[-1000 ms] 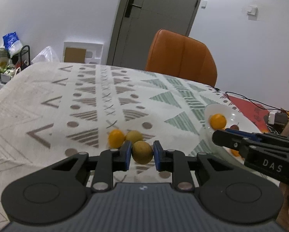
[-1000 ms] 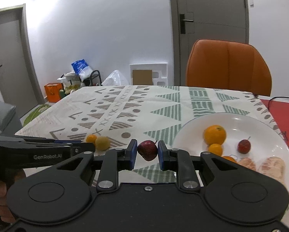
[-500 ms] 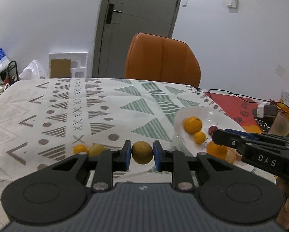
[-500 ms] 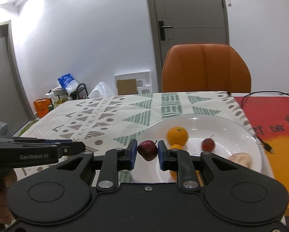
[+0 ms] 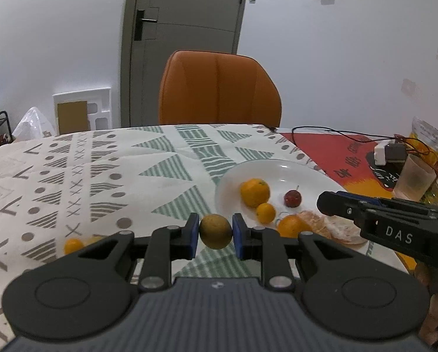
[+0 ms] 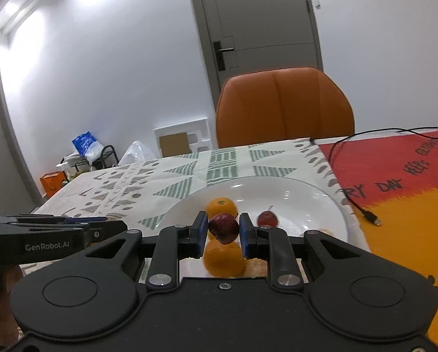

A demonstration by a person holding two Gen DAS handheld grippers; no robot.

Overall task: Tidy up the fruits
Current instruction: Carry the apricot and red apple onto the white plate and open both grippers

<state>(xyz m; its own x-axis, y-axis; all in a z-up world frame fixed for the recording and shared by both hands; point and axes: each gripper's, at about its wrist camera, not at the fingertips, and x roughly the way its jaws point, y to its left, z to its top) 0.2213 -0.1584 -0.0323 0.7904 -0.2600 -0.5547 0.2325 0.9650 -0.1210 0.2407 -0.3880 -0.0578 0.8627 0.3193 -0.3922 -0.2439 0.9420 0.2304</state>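
My left gripper (image 5: 215,231) is shut on a round green-brown fruit (image 5: 215,231), held above the patterned tablecloth just left of the white plate (image 5: 280,167). My right gripper (image 6: 223,228) is shut on a small dark red fruit (image 6: 223,228) over the near part of the same plate (image 6: 307,196). On the plate lie a large orange (image 5: 254,192), a small orange (image 5: 265,213), another orange (image 5: 292,226), a red cherry-like fruit (image 5: 292,199) and peeled citrus pieces (image 5: 336,228). A small orange (image 5: 73,245) lies on the cloth at the left.
An orange chair (image 5: 219,88) stands behind the table. A red and yellow mat (image 6: 400,182) with a black cable (image 6: 359,205) lies right of the plate. A plastic cup (image 5: 414,177) and a charger (image 5: 387,152) sit at the far right.
Both grippers have swung right with their fruits; the plate has come nearer the centre of both views. The right gripper now hangs over the plate. The loose fruits on the cloth slid left.
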